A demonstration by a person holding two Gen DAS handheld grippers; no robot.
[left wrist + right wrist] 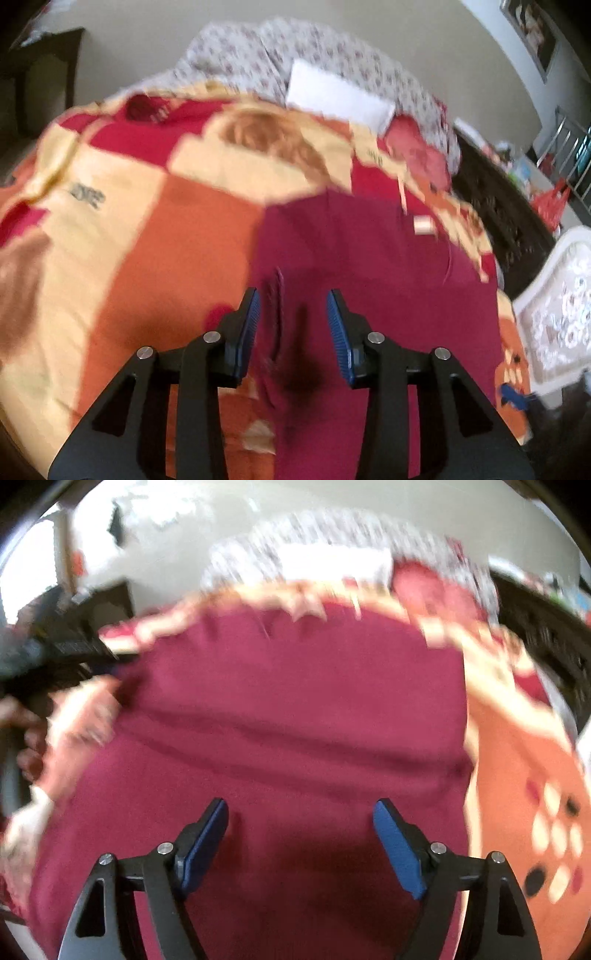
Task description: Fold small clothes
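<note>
A maroon garment (pixel 369 258) lies spread on a bed with an orange, red and cream patterned blanket (pixel 129 229). In the left wrist view my left gripper (pixel 293 299) is open just above the garment's left edge, where a raised fold (pixel 279 317) stands between the blue pads. In the right wrist view the garment (pixel 288 709) fills the middle, with creases across it. My right gripper (pixel 301 808) is wide open above its near part, holding nothing. Both views are motion-blurred.
A floral sheet (pixel 332 51) and a white pillow (pixel 336 92) lie at the bed's far end. A dark wooden bed frame (pixel 498 210) and a white lace-covered stand (pixel 557 306) are on the right. Dark furniture (pixel 74 642) stands left of the bed.
</note>
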